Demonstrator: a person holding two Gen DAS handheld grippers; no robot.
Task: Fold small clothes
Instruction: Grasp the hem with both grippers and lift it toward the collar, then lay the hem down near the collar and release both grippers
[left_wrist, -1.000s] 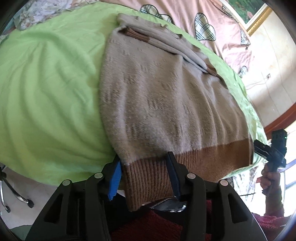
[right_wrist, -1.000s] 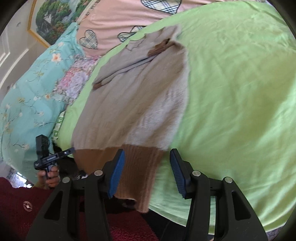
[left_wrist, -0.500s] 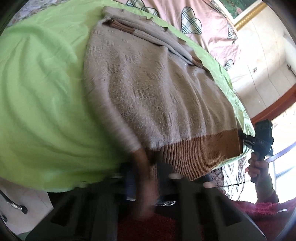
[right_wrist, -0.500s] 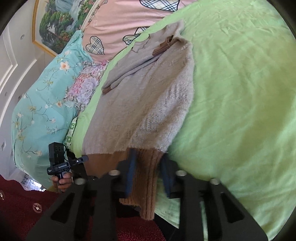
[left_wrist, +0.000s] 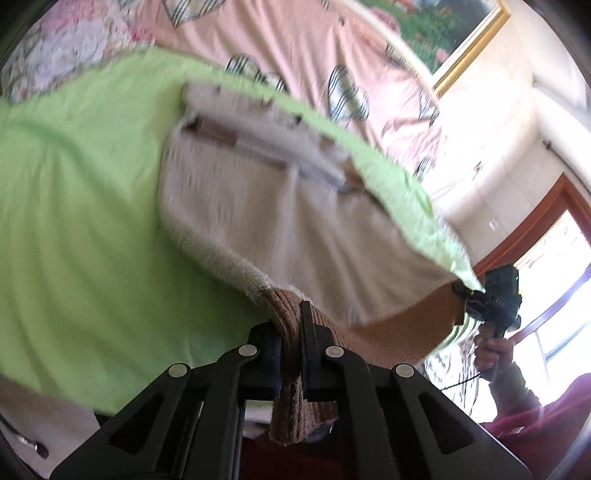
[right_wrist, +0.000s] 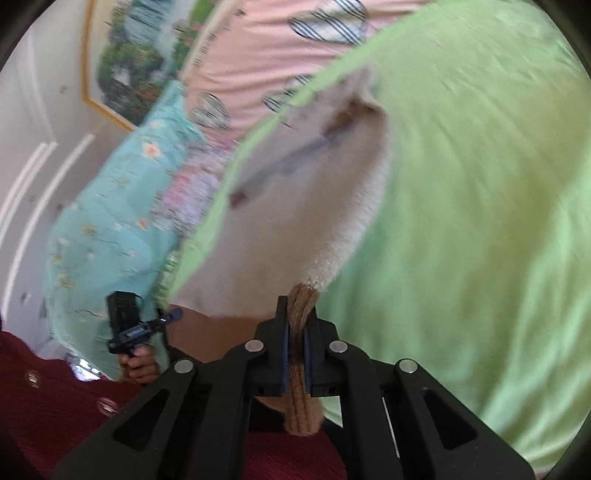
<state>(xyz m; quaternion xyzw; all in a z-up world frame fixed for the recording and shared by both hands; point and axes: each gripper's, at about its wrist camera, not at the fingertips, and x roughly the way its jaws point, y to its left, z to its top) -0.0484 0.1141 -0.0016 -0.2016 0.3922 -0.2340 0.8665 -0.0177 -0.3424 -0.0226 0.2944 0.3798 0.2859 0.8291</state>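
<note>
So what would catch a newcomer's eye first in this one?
The beige sweater spread across the lime green sheet, filling the middle of both views. Next, its brown ribbed hem, pinched at one corner by the right claw and at the other by the left claw.

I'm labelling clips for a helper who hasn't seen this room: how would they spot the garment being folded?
Find the lime-green sheet covering the bed. On it lies a fuzzy beige sweater, the only garment there. Its ribbed brown hem sets it apart, pinched at its corners by the left gripper and right gripper.
</note>
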